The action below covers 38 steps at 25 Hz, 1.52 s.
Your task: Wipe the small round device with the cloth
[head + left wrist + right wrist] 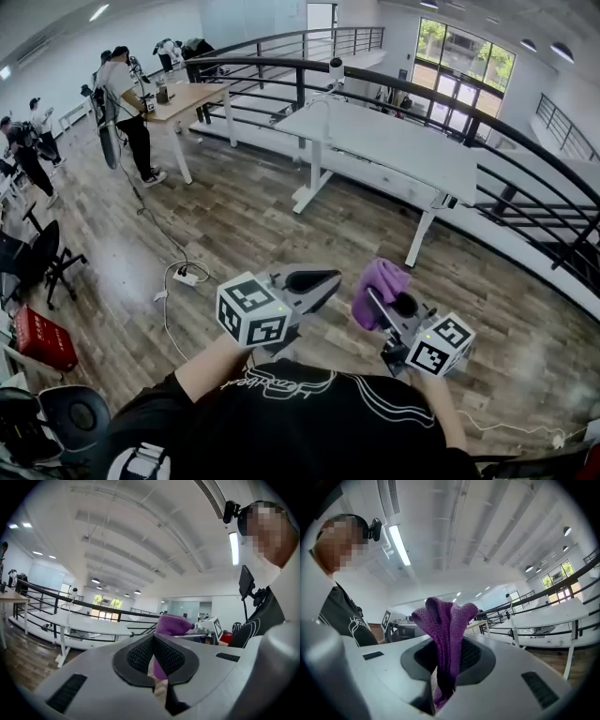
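My right gripper (384, 307) is shut on a purple knitted cloth (378, 284), and I hold it up in front of my chest. In the right gripper view the cloth (446, 620) stands up bunched between the jaws of that gripper (447, 663). My left gripper (326, 279) is shut with nothing in it, just left of the cloth. In the left gripper view its closed jaws (153, 641) point at the cloth (172, 623). The small round device (336, 67), white on a thin stand, sits at the far end of a white table (403, 141), well away from both grippers. It also shows in the left gripper view (74, 592).
A black railing (450, 103) curves behind the white table. People stand around a wooden table (187, 94) at the far left. A power strip (186, 277) with cables lies on the wood floor. A black office chair (42, 258) and a red crate (42, 337) are at my left.
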Available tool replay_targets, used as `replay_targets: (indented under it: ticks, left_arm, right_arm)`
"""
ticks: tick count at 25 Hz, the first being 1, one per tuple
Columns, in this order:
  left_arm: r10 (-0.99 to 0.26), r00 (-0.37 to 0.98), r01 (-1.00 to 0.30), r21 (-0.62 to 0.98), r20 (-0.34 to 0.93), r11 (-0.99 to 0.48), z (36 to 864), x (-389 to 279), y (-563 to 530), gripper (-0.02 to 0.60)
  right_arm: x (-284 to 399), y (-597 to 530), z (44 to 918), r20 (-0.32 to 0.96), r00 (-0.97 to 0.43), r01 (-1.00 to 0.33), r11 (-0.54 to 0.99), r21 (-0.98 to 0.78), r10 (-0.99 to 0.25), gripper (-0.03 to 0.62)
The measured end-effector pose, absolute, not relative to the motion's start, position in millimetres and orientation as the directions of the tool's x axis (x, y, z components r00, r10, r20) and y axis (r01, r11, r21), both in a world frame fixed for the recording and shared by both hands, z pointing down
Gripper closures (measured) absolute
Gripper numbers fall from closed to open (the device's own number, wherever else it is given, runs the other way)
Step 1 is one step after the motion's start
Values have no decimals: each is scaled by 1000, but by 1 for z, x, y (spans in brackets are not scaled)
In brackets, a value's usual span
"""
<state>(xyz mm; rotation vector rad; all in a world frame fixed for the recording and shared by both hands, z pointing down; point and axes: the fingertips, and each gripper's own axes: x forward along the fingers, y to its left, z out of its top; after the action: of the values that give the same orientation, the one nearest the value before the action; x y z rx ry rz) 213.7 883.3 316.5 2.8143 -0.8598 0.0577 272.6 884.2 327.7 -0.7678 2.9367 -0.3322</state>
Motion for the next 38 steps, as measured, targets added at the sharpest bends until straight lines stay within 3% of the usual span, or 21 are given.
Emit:
replay_targets:
  ticks: [14,29,38]
  left_arm:
    - [-594,795,-604,248,122,-757,362,165,778,574]
    - [-556,813,-581,304,172,-755,380,51,462,574]
    - [-548,820,-571,312,167,-759,389,-2,319,574]
  right_arm:
    - [227,774,376,31,-888,-451,855,-255,-459,533]
    - [117,462,388,62,-858,-500,802,-328,-510,533]
    - [69,325,385,74,-837,-541,799,-262,-542,533]
